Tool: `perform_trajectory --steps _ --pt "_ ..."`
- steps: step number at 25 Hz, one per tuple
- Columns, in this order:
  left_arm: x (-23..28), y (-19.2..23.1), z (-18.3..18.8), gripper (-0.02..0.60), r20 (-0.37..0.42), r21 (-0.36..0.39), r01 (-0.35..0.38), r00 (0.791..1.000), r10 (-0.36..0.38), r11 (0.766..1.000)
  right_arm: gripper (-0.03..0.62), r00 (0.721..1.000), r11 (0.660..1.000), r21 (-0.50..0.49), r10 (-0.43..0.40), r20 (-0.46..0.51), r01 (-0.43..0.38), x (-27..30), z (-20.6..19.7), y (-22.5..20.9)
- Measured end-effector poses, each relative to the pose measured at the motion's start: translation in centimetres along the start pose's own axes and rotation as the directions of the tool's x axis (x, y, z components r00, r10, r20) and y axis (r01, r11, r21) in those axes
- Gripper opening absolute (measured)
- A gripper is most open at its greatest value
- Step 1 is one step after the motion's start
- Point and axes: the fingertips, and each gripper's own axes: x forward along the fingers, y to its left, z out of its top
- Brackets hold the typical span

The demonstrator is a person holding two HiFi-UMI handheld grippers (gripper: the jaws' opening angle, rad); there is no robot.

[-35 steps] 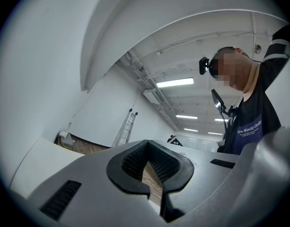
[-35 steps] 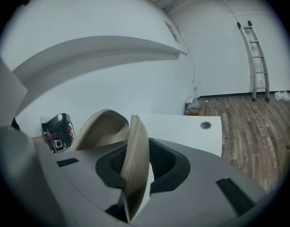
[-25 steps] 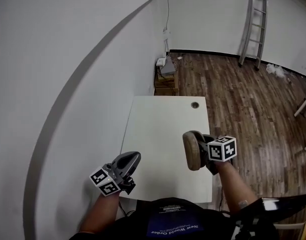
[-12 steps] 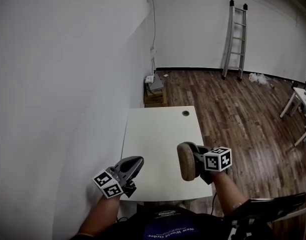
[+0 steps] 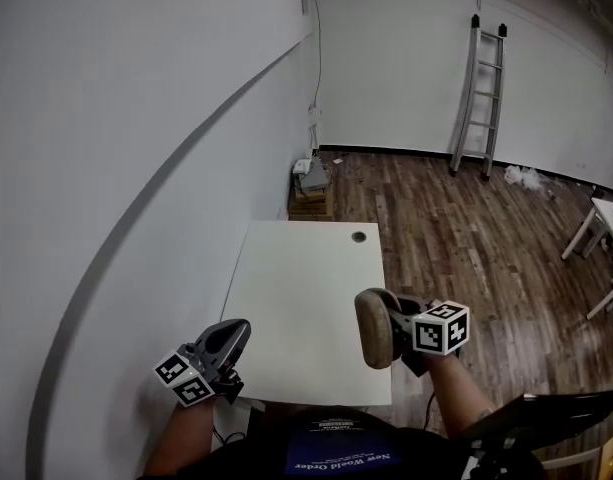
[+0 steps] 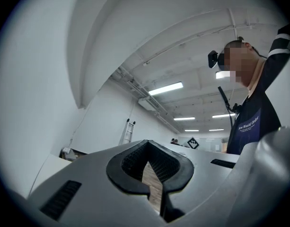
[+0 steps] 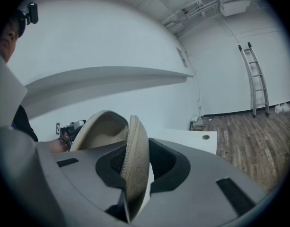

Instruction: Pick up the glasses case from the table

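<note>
Right tool point(image 5: 398, 324) grips glasses case point(image 5: 372, 330); left tool point(image 5: 231, 336) closed.

even ceiling light, sharp frames, strong fisheye curving and dark corners.

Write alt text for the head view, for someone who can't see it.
The right gripper holds a tan glasses case above the near edge of a white table; the empty left gripper hovers by its near left corner. A wood floor and a ladder lie beyond.

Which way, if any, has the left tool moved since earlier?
Yes. The left tool moved left, from over the table's near-left corner to its left edge.
</note>
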Motion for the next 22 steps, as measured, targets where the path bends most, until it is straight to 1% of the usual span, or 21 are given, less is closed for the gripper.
perform_trajectory --steps 3,6,10,14,22 --pt "0.6 -1.4 -1.9 0.0 0.0 -0.023 -0.026 1.0 0.026 0.999 0.052 1.0 1.0 -0.003 0.02 0.004 -0.02 -1.7 -0.8 -1.1" --pt "1.0 -2.4 -2.8 0.0 -0.001 -0.029 -0.026 1.0 0.026 0.999 0.052 0.999 0.999 -0.015 0.03 0.017 -0.03 -2.4 -0.9 -1.3" --pt "1.0 -2.7 -1.6 0.0 -0.015 0.007 0.007 1.0 -0.007 1.0 0.052 0.997 0.999 -0.03 0.029 0.066 -0.027 -1.8 0.4 -0.3" --pt "0.0 -1.4 -0.7 0.0 -0.016 0.036 0.017 1.0 -0.016 0.999 0.052 0.995 0.999 -0.04 0.027 0.095 -0.024 -0.5 1.0 0.9" --pt "-1.7 0.5 0.0 0.0 -0.019 0.023 0.017 1.0 -0.016 1.0 0.052 0.994 0.999 -0.035 0.015 0.112 -0.011 0.9 1.4 2.1"
